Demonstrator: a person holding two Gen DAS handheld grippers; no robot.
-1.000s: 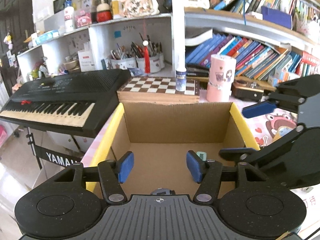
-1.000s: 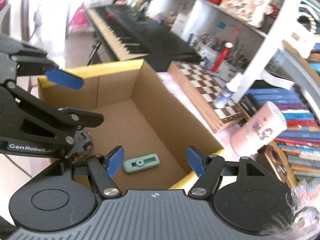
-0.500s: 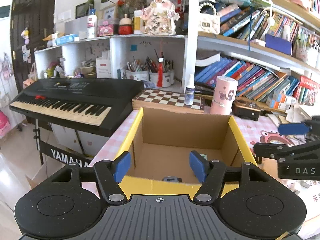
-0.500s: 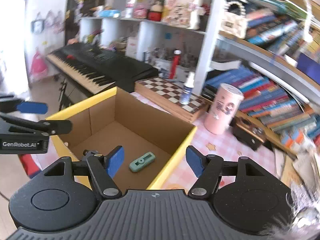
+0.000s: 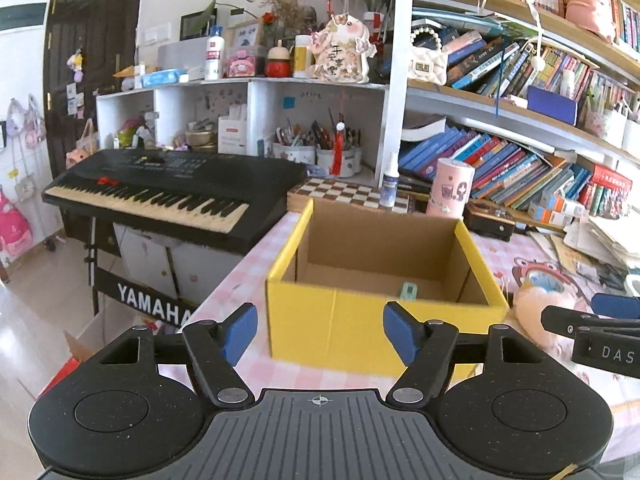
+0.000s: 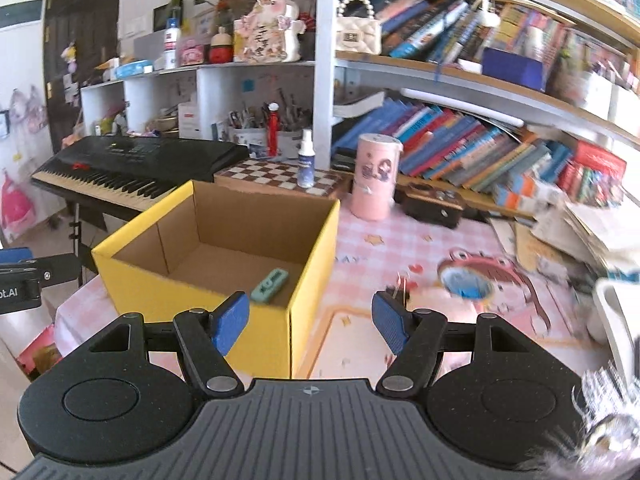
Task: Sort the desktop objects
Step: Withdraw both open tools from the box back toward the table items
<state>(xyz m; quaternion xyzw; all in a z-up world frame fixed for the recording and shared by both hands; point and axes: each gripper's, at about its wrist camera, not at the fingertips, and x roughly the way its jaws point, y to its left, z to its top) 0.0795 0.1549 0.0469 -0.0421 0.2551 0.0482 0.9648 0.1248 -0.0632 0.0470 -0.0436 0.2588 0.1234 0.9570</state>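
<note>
Left hand-held gripper [image 5: 320, 332]: fingers spread apart, nothing between them, hovering near side of yellow cardboard box [image 5: 380, 332]. Right hand-held gripper [image 6: 310, 322]: fingers also apart, holding nothing, over box's near right corner.

Box sits open on pink checked table [image 6: 400, 248]. Mint-green eraser-like item [image 6: 269, 279] lies flat on box floor, toward the right wall.

Beyond the box: chessboard [image 6: 272, 174] with spray bottle [image 6: 306, 164] standing on it, pink cylinder [image 6: 375, 176] to its right. Black keyboard [image 5: 168, 188] far left.
</note>
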